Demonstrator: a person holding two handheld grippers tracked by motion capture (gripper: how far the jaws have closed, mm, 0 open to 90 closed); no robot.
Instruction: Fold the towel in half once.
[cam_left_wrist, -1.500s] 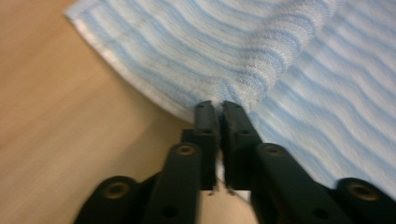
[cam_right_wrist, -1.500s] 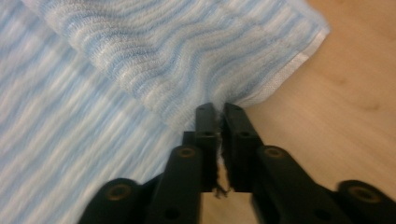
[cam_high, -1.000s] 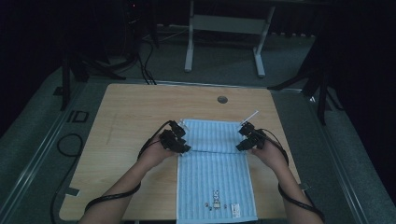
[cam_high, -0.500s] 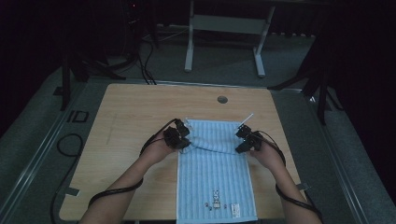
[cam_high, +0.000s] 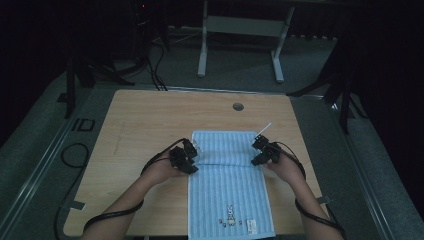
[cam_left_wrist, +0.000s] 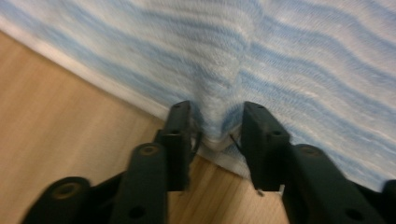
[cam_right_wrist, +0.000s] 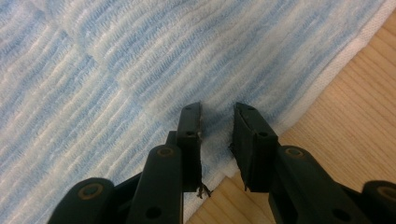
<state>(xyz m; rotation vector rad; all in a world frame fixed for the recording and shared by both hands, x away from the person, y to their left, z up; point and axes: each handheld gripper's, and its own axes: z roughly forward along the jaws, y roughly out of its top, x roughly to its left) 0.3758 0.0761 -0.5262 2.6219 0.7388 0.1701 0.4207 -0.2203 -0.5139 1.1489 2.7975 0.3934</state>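
We are folding the blue striped towel, which lies flat on the wooden table, at its near middle, hanging a bit over the near edge. The far part of the towel is already folded over, so it is double there. Our left gripper sits at the towel's left edge. Its jaws have just been opening, and a little bump of cloth is bunched between them. Our right gripper rests at the towel's right edge, jaws a little apart on the cloth, not pinching. We keep one gripper on each side so the towel stays straight.
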